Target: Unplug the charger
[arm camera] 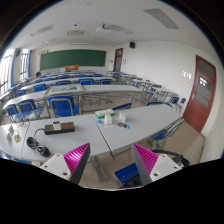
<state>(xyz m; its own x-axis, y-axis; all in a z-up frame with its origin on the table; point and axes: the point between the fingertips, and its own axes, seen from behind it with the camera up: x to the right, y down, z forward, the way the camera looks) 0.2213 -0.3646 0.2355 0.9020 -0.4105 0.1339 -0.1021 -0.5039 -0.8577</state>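
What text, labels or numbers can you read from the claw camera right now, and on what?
None can be read.
Green chalkboard on the far wall: no writing can be made out.
Reddish door: a pale patch on it, too small to read.
Dark flat item on the near desk: any label is too blurred to read.
Small bottles on the desk: labels too small to read.
The claw is open, holding nothing.

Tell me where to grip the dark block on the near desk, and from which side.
Grip the block across its narrow width, probably from above: it lies flat and long on the desk. The open tool is well short of it. Whether it is the charger is too small to tell.
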